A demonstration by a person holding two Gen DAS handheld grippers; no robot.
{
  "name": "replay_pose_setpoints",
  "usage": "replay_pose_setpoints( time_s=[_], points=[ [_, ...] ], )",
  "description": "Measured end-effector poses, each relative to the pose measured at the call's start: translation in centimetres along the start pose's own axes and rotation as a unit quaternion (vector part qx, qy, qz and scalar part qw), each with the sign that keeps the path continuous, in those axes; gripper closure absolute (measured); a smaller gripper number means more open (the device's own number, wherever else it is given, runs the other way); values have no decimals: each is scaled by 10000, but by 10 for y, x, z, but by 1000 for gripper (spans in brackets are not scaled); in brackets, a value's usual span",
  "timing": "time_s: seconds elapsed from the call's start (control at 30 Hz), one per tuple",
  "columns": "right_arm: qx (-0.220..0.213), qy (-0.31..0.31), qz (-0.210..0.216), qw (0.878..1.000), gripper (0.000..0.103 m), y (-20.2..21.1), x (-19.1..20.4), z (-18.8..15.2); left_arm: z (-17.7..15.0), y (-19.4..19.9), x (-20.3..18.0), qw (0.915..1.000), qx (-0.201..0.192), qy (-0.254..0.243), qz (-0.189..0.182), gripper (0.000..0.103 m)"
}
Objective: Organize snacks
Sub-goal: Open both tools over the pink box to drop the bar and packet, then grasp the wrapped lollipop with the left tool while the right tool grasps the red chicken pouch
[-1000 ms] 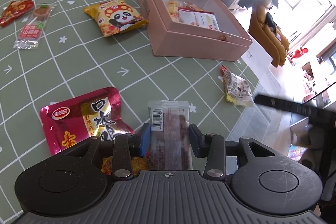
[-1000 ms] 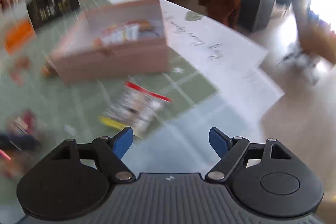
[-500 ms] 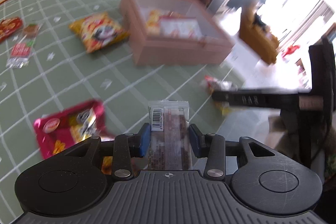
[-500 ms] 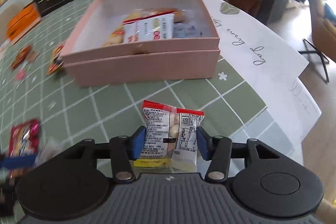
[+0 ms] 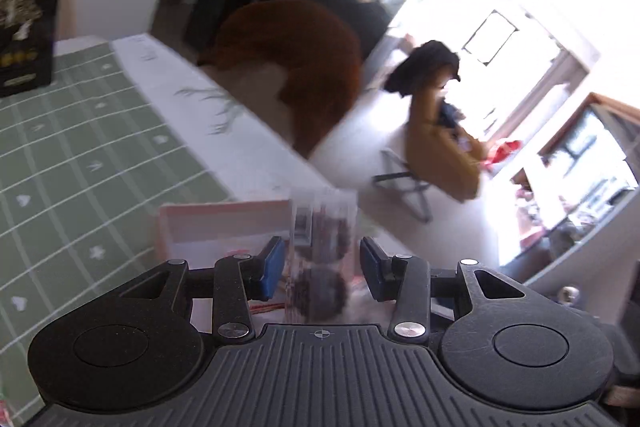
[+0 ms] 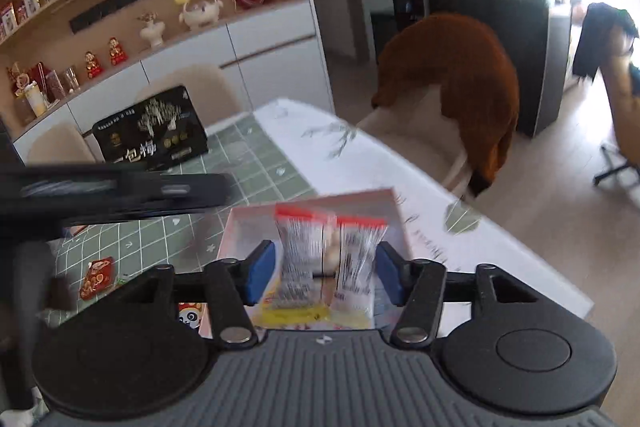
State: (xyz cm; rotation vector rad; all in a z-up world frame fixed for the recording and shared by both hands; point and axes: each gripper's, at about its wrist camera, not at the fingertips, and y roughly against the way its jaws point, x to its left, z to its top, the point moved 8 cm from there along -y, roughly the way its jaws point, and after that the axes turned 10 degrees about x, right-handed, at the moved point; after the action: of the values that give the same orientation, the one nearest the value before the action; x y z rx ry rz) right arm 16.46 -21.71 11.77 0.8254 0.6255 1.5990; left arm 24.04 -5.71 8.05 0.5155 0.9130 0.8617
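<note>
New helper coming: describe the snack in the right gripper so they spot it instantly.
Find the pink box on the green table. Just above it, the right gripper holds a clear packet. Red top strip, yellow bottom edge, pale round pieces inside.

light: blown-out window (image 5: 520, 7) glare, right | blur: heavy, probably motion | edges: fisheye bending

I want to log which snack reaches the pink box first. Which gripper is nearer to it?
Too close to call. The left gripper and the right gripper each hang just over the pink box, each with a packet between its fingers.
</note>
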Motion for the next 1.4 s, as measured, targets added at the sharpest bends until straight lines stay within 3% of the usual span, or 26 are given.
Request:
replay_pose_setpoints(
  time_s=[0.07, 0.13, 0.23, 0.3, 0.37, 0.47, 0.57, 0.67, 0.77, 0.83, 1.03, 1.17, 1.33, 1.4],
  points=[
    [88, 44, -197, 9998, 45, -10, -1, -7, -7, 6, 16, 9999, -152, 11, 1, 57],
    [104, 208, -297, 9993, 33, -13, -2, -21, -15, 15, 45, 9993, -163, 303, 113, 57],
    [311, 349, -552, 9974, 33, -17, -6, -55, -30, 38, 107, 9952, -147, 535, 810, 57],
    [353, 431, -704, 9960, 33, -15, -7, -77, -42, 57, 158, 9871, -177, 712, 1421, 57],
    [355, 480, -750, 9954, 33, -9, -5, -98, -56, 73, 211, 9744, -150, 1294, 1834, 57],
    [534, 458, -676, 9952, 33, -9, -1, -122, -76, 73, 249, 9639, 45, 1779, 1983, 57],
    [786, 243, -517, 9953, 33, -15, 5, -142, -89, 57, 246, 9636, 330, 1497, 2191, 57],
    [1061, 16, -7, 9944, 33, -19, 20, -161, -87, 44, 229, 9618, 370, 926, 2551, 55],
    [1274, 214, 275, 9912, 33, -23, 45, -177, -84, 31, 218, 9557, 491, 498, 2859, 52],
    [1392, 403, 356, 9888, 33, -25, 64, -184, -85, 27, 212, 9525, 536, 276, 2984, 55],
    [1489, 948, 900, 9802, 33, -18, 122, -196, -132, 53, 193, 9656, 618, 428, 2491, 59],
    [1530, 1349, 1097, 9728, 33, -17, 152, -204, -165, 78, 188, 9630, 579, 674, 2546, 59],
    [1926, 1356, 1343, 9625, 33, -32, 181, -218, -192, 94, 176, 9567, 589, 1136, 2615, 59],
    [1895, 1452, 1211, 9635, 26, -36, 195, -221, -200, 96, 170, 9576, 558, 1265, 2529, 59]
  ],
)
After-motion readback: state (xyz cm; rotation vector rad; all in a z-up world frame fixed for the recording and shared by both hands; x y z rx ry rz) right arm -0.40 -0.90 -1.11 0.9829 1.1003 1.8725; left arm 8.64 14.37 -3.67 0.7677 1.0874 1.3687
